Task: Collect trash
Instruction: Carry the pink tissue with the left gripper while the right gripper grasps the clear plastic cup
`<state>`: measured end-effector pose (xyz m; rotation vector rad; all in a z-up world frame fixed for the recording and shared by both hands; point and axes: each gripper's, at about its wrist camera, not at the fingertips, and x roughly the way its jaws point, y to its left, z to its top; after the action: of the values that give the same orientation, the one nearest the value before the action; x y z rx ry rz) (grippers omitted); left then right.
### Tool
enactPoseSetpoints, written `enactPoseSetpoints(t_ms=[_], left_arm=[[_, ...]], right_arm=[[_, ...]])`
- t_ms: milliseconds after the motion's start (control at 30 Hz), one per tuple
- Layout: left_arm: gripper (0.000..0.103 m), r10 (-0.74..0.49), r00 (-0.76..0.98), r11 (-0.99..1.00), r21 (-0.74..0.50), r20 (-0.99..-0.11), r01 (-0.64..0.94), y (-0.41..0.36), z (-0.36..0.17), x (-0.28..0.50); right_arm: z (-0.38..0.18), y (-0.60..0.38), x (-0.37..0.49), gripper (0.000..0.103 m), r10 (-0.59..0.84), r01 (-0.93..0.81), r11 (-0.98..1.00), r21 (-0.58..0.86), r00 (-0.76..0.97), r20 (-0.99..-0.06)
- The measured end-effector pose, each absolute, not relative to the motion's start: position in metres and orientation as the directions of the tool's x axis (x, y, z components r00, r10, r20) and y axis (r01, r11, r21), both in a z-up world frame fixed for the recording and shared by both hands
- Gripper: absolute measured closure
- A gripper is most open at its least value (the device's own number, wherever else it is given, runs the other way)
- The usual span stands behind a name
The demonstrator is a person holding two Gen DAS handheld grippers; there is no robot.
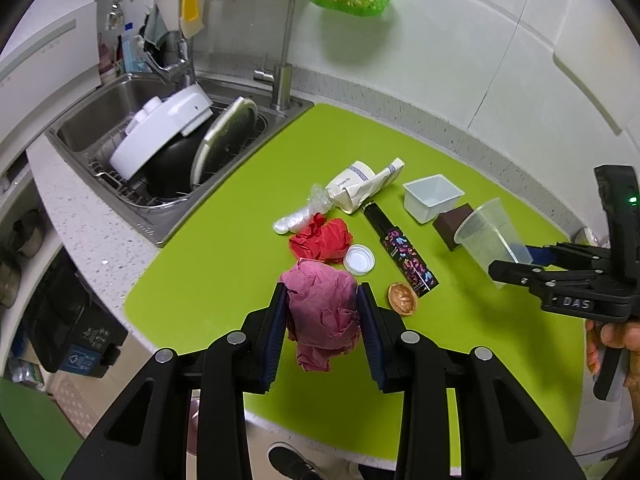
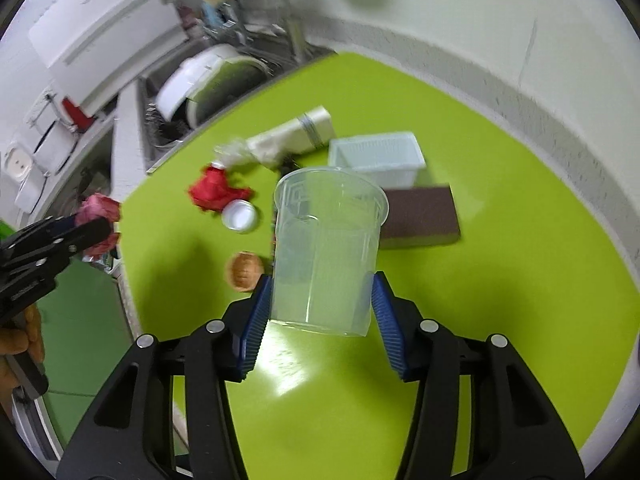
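Left wrist view: pink paper wad (image 1: 322, 312) clamped between the narrowly set pads of the left gripper (image 1: 323, 322), raised over the near edge of the green mat (image 1: 224, 240). Right gripper (image 2: 320, 312) grips a clear cup (image 2: 326, 248) by its base, rim tilted away, clear of the mat. Remaining on the mat, closely grouped: red wad (image 1: 322, 240), white cap (image 1: 359, 260), walnut shell (image 1: 403, 298), dark tube (image 1: 404, 252), folded carton (image 1: 360, 188), white tray (image 1: 432, 196), brown sponge (image 1: 454, 222), crumpled clear film (image 1: 304, 216). Mat bare toward its near and right edges. Sink (image 1: 100, 120) borders the left edge. Right wrist view is motion-blurred; the tube is mostly hidden behind the cup.
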<state>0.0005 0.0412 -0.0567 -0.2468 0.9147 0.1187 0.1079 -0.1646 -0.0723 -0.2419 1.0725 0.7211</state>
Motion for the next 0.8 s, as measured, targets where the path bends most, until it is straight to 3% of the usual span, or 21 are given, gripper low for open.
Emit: enactPoseSetpoints(t_ms=[300, 800], left_arm=[[0.068, 0.108, 0.623, 0.933, -0.137, -0.775, -0.333, 0.066, -0.038, -0.069], [0.068, 0.281, 0.527, 0.765, -0.144, -0.802, -0.627, 0.133, -0.086, -0.208]], right_arm=[[-0.029, -0.101, 0.043, 0.053, 0.544, -0.829, 0.538, 0.149, 0.206, -0.814], [-0.087, 0.05, -0.091, 0.053, 0.522, -0.975, 0.17, 0.14, -0.032, -0.852]])
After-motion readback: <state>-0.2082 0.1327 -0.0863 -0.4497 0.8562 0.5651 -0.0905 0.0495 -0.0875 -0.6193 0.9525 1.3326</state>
